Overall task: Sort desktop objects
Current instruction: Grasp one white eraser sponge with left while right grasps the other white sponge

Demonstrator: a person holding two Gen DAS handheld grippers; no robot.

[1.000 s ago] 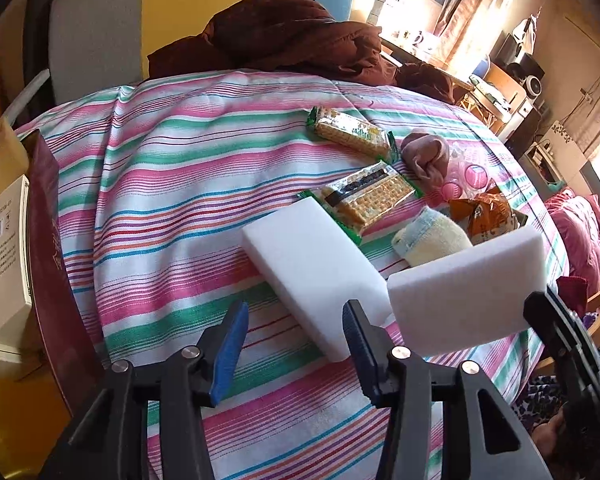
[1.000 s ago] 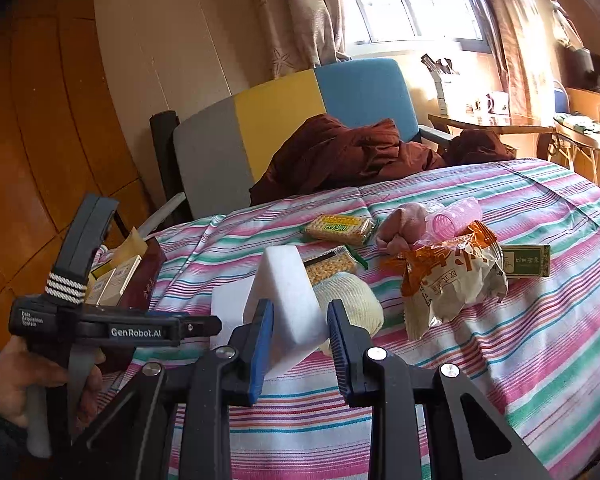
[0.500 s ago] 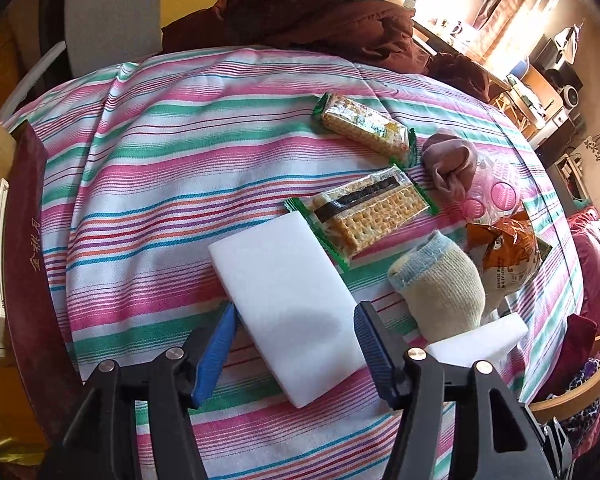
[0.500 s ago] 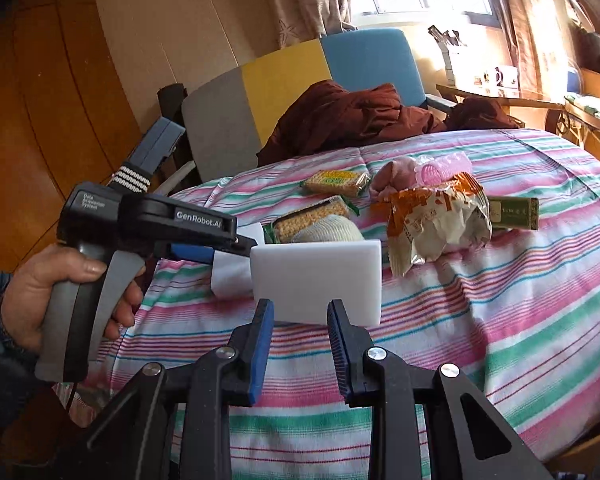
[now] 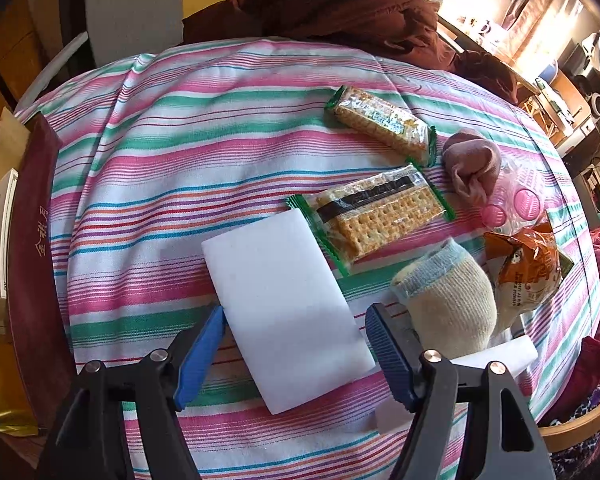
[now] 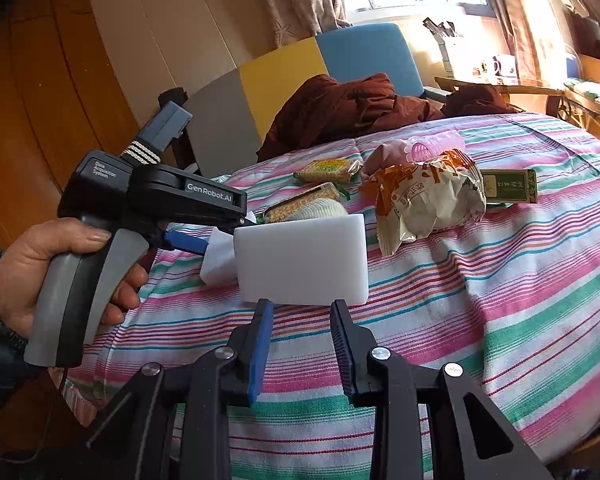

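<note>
The left gripper (image 5: 296, 344) hovers with its fingers spread wide on either side of a white sponge (image 5: 284, 304) that lies flat on the striped cloth (image 5: 172, 168) of the bench, not gripping it. The right gripper (image 6: 300, 320) is also released, its fingers parted just below a second sponge (image 6: 302, 260), which stands on edge on the cloth, apparently unheld. Behind lie two cracker packs (image 5: 376, 216), a cream sock (image 5: 448, 300), a pink sock (image 5: 472, 164) and an orange snack bag (image 6: 424, 196).

Flat sponge (image 5: 284, 304): white block, lay flat on striped cloth.
Upright sponge (image 6: 302, 260): white, stood on edge.
</note>
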